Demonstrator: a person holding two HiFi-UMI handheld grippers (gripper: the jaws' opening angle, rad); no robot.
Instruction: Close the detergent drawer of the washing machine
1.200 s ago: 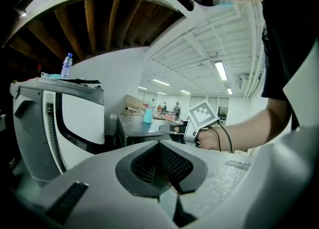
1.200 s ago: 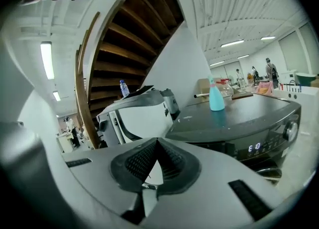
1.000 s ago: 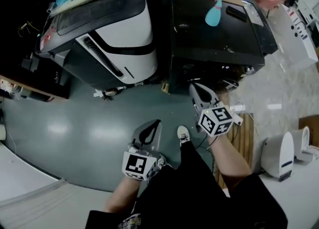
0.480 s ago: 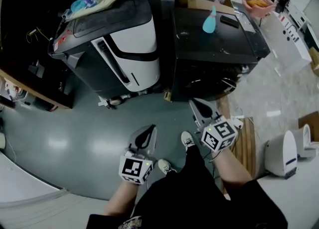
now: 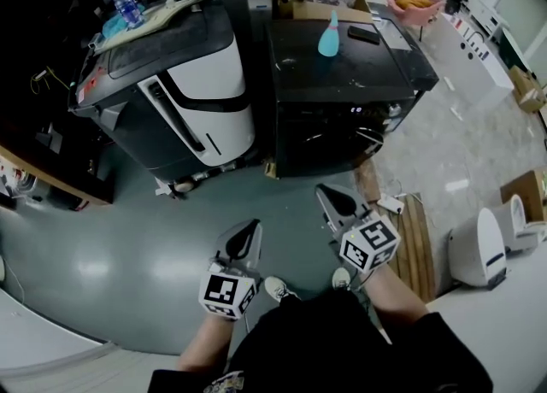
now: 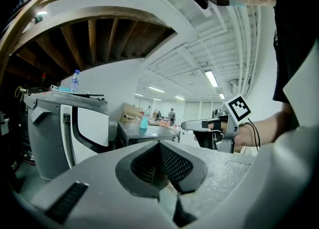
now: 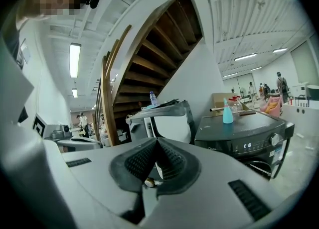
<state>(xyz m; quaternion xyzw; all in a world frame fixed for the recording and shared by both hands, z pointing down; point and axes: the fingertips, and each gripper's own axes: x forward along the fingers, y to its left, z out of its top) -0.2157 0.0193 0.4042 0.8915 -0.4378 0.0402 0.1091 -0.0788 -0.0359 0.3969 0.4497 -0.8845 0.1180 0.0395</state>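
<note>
Stands apart from the black washing machine (image 5: 342,84), far ahead. Holds left gripper (image 5: 253,225) and right gripper (image 5: 325,193) pressed closed, empty.

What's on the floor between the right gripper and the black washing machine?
Nothing. In the head view, only bare grey floor lies between the right gripper and the black washing machine.

The washing machine (image 5: 342,118) is black, the bottle (image 5: 329,37) on its top turquoise. The second machine (image 5: 209,96) is white with dark grey bands; the floor (image 5: 128,229) is grey-green.
</note>
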